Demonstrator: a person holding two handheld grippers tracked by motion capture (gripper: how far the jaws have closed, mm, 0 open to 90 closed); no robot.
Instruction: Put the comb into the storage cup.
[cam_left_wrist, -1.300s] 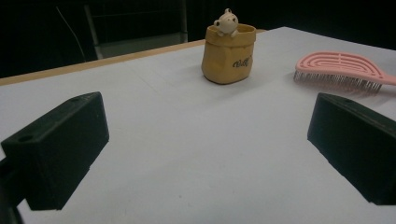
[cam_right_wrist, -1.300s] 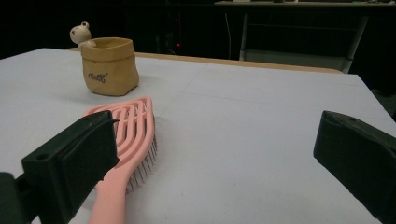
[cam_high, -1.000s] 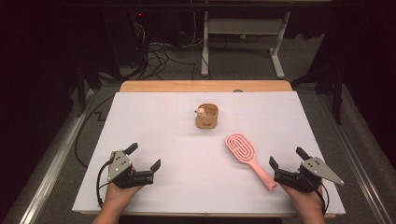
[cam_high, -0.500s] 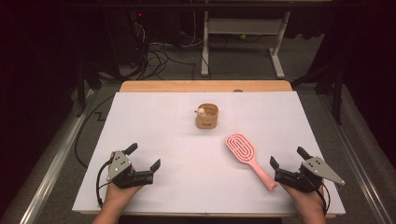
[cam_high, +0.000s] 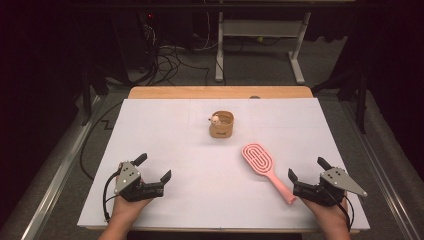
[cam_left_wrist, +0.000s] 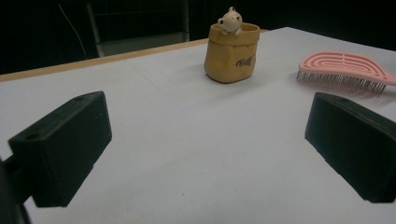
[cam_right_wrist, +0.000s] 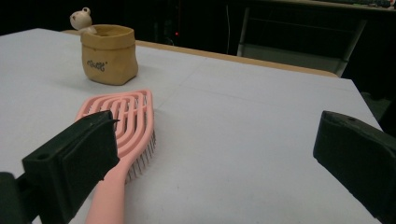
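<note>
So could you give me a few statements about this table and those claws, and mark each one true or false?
1. The pink hairbrush lies bristles down on the table. True.
2. The left claw is clamped on the hairbrush. False: it is open and holds nothing.
3. A small figure peeks over the rim of the tan pouch. True.
4. The right claw holds the pouch. False: it is open near the brush handle, with the pouch farther back.
5. The pouch lies tipped on its side. False: it stands upright.
</note>
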